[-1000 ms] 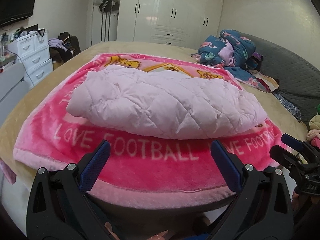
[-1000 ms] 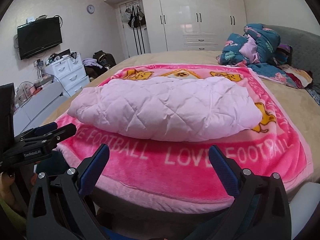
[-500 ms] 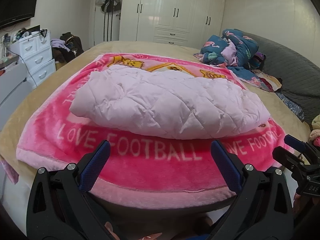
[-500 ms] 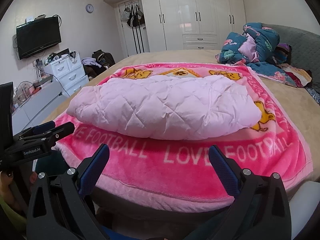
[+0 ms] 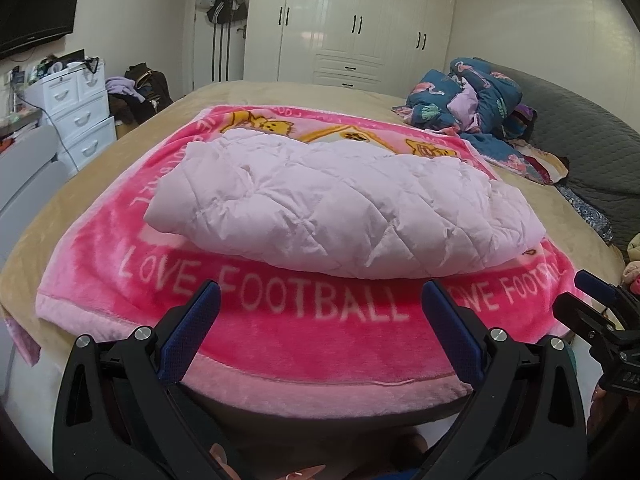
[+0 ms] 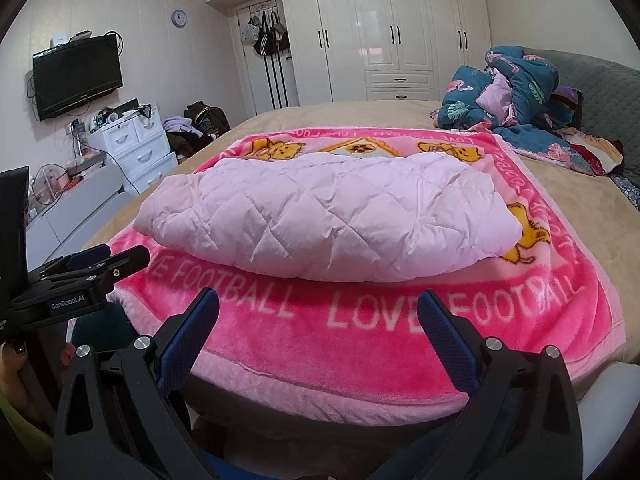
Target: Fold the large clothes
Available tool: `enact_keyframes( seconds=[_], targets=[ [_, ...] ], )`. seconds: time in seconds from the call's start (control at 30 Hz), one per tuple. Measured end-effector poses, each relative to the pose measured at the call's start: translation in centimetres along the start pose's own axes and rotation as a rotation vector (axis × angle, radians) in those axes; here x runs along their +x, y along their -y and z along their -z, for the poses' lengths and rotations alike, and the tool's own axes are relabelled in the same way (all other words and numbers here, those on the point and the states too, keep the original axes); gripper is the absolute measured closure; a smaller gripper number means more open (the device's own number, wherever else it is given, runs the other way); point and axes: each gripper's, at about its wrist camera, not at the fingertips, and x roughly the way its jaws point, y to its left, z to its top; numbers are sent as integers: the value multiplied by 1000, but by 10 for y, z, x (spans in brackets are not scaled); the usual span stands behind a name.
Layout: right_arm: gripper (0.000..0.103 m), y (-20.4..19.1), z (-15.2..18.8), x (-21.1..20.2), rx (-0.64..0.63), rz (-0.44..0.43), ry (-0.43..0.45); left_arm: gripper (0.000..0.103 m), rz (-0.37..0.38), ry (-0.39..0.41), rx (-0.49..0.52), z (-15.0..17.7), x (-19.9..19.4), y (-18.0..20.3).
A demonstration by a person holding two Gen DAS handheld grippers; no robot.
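Observation:
A pale pink quilted garment (image 5: 336,204) (image 6: 328,220) lies folded into a long bundle across a bright pink "LOVE FOOTBALL" blanket (image 5: 312,332) (image 6: 360,344) on the bed. My left gripper (image 5: 320,300) stands open at the blanket's near edge, nothing between its blue pads, short of the garment. My right gripper (image 6: 318,308) is open too, held at the same near edge, apart from the garment. Each gripper shows in the other's view: the right one (image 5: 592,300) at the far right, the left one (image 6: 104,260) at the left.
A crumpled blue patterned duvet (image 5: 472,100) (image 6: 516,92) lies at the bed's far right beside a grey headboard (image 5: 592,140). White drawers (image 6: 136,144) and a wall TV (image 6: 76,76) stand left. White wardrobes (image 6: 392,32) fill the back wall. Tan bedsheet (image 6: 580,216) surrounds the blanket.
Both grippers have drifted slightly, so the garment sits a little differently in each view. The garment and blanket have not moved, and both grippers stay open.

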Motion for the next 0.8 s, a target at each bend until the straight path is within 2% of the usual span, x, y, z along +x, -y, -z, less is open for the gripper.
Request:
enact_keyframes(
  seconds=[0.8],
  targets=[
    [4, 1, -1, -2, 0, 4, 4, 9, -24, -3, 7, -3, 2, -4]
  ],
)
